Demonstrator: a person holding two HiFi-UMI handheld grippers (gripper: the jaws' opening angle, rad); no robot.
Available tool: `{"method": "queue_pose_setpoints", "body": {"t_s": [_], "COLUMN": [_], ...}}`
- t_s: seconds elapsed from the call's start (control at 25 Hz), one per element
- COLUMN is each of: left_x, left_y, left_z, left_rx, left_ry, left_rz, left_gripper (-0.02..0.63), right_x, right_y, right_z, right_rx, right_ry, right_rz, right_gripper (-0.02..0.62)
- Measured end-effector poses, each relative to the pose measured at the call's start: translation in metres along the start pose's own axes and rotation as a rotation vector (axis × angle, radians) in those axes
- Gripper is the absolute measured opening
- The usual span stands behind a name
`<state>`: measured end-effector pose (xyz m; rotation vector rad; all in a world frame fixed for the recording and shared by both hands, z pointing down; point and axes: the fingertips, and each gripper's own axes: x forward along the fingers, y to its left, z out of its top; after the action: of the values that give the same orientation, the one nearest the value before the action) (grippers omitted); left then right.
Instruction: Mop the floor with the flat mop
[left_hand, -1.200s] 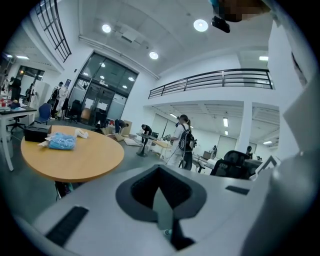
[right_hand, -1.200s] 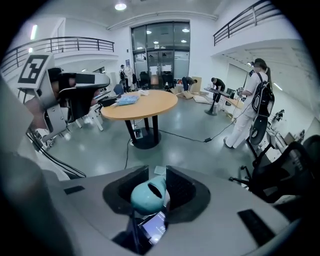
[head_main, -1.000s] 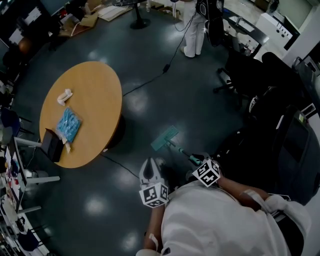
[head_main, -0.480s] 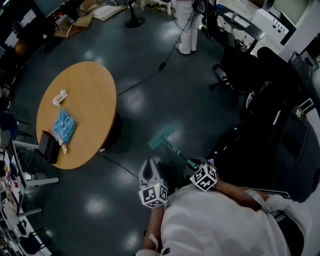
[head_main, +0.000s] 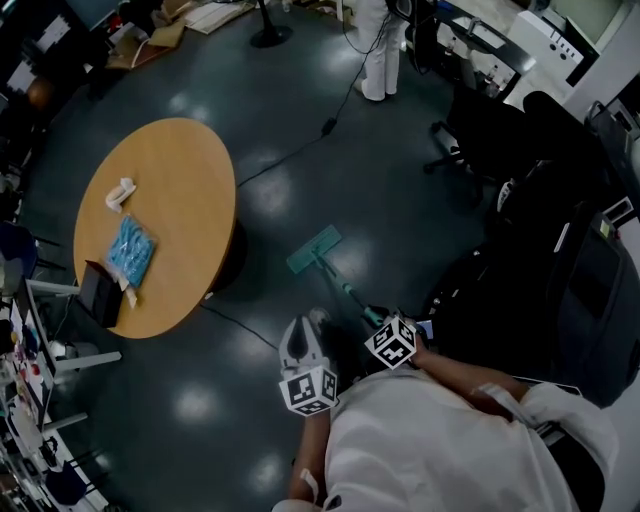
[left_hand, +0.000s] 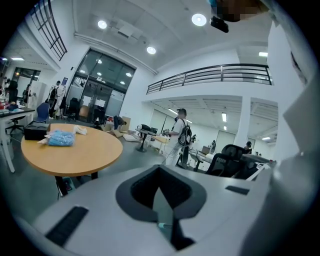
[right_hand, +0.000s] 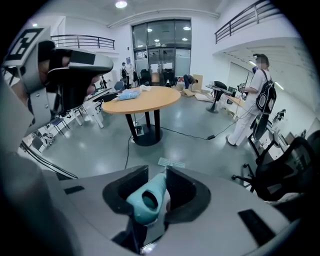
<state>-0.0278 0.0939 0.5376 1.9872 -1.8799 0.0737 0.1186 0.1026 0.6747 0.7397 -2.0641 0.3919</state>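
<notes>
The flat mop's teal head (head_main: 314, 250) lies on the dark floor, and its pole (head_main: 345, 290) slants back toward me. My right gripper (head_main: 377, 325) is shut on the teal handle end (right_hand: 149, 196), which fills the gap between its jaws. In the right gripper view the mop head (right_hand: 171, 162) shows just past the jaws. My left gripper (head_main: 302, 324) hovers left of the handle, apart from it. It points forward, shut with nothing held (left_hand: 160, 200).
A round wooden table (head_main: 190, 190) stands to the left with a blue packet (head_main: 130, 248) and a black box (head_main: 103, 295) on it. A cable (head_main: 290, 150) crosses the floor. A person (head_main: 380, 50) stands at the back. Black office chairs (head_main: 490, 130) crowd the right.
The mop head has slid forward and to the left across the floor. My right gripper has moved left with the handle. The left gripper has stayed put.
</notes>
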Motion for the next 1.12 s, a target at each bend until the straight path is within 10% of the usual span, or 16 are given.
{"method": "queue_pose_setpoints", "body": {"t_s": [1.12], "left_x": [0.132], "left_y": [0.133], "left_z": [0.069], "left_rx": [-0.037], "left_ry": [0.007], "left_rz": [-0.004], "left_gripper": [0.005], "right_x": [0.241], "right_y": [-0.122], "right_z": [0.23], "right_rx": [-0.015], "right_ry": [0.009], "right_rz": [-0.132], "right_gripper": [0.114]}}
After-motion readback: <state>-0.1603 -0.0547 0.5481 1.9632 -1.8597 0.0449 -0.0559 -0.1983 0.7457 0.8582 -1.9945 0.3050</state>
